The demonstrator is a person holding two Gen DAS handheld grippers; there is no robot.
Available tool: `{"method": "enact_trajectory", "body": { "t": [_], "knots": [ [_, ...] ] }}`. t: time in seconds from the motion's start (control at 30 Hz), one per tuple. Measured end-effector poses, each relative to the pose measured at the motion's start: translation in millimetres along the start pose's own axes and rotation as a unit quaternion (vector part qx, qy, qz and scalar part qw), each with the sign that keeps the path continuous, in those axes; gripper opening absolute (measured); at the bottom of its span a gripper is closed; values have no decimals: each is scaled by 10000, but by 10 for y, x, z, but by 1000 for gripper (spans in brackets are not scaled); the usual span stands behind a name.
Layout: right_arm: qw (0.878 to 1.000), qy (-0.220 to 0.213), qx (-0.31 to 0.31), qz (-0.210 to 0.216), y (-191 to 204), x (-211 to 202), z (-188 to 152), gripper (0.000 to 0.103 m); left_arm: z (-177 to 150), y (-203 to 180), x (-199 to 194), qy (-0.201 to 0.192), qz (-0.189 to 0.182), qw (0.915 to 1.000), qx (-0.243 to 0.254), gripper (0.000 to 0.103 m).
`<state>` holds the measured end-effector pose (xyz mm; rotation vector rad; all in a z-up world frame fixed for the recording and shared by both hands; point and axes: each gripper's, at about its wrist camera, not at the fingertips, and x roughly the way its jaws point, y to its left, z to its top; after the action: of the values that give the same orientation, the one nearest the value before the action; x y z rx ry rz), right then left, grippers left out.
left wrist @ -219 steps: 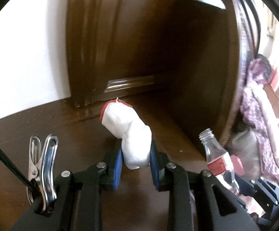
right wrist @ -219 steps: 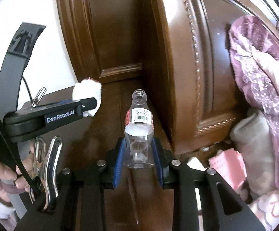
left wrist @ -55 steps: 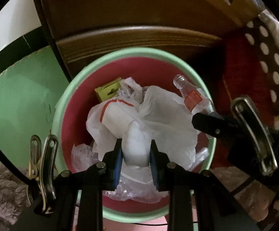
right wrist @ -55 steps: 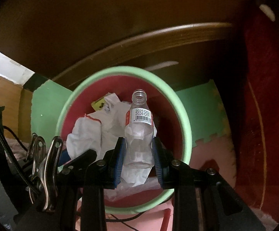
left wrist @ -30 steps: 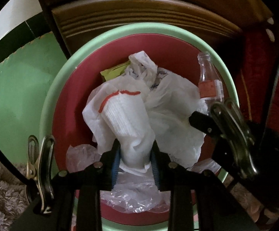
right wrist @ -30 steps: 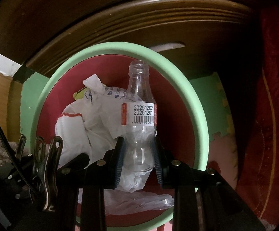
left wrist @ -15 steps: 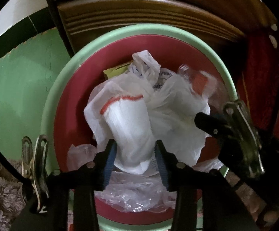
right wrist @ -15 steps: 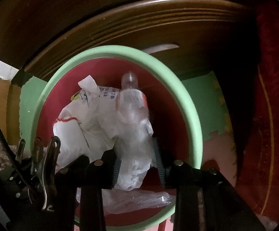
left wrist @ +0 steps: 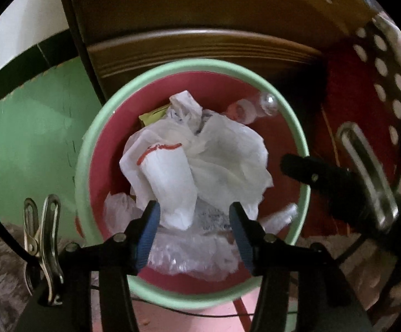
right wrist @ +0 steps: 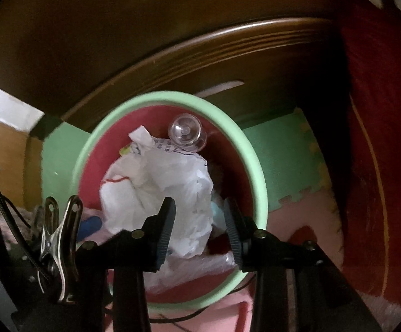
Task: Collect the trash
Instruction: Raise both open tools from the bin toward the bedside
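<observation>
A round bin with a green rim [left wrist: 89, 149] and red inside sits on the floor; it also shows in the right wrist view [right wrist: 255, 182]. My left gripper [left wrist: 194, 222] is open above it. The white sock with a red cuff [left wrist: 170, 179] lies free on crumpled white plastic bags [left wrist: 228, 155] just ahead of the fingers. My right gripper [right wrist: 199, 231] is open and empty over the bin. The clear plastic bottle [right wrist: 186, 132] lies in the bin against the far wall, bottom towards me; it also shows in the left wrist view [left wrist: 253, 108].
Dark wooden furniture [left wrist: 200, 44] rises right behind the bin. Green foam floor mats [left wrist: 26, 138] lie to the left and a red cloth [right wrist: 371, 138] hangs to the right. Pink mat [right wrist: 291, 215] lies in front. The right gripper's body [left wrist: 338, 182] crosses the left view's right side.
Both grippers have opened. The sock has dropped from the left fingers onto the bags. The bottle has fallen from the right fingers and come to rest at the bin's far wall.
</observation>
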<state>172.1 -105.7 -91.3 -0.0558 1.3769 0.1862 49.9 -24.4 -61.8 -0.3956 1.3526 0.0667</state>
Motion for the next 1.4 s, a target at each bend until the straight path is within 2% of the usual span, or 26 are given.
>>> {"method": "enact_trajectory", "body": {
  "t": [0.17, 0.3, 0.53, 0.73, 1.0, 1.17, 1.3, 1.4],
  "knots": [
    [9994, -229, 120, 223, -53, -259, -24, 37, -54, -16, -249, -177, -121, 9997, 92, 55],
    [9982, -397, 194, 415, -58, -462, -62, 38, -48, -83, -444, -328, -37, 9991, 249, 55],
    [9949, -792, 171, 593, -63, -876, -156, 38, -58, -255, -943, -883, -7, 9940, 653, 55],
    [9908, -1270, -83, 470, -36, -1282, -224, 37, -66, -470, -1278, -1213, -65, 9874, 1012, 55],
    [9836, -1696, -269, 556, -95, -1742, -270, 37, -33, -746, -1667, -1480, -227, 9804, 1283, 55],
    [9758, -2061, -306, 657, -204, -2078, -202, 37, 78, -900, -1945, -1727, -293, 9750, 1364, 55],
    [9716, -2290, -398, 440, -322, -2315, -91, 37, 191, -1041, -2169, -2018, -265, 9673, 1516, 55],
    [9689, -2396, -433, 442, -422, -2462, -7, 38, 311, -1168, -2292, -2064, -343, 9649, 1584, 55]
  ]
}}
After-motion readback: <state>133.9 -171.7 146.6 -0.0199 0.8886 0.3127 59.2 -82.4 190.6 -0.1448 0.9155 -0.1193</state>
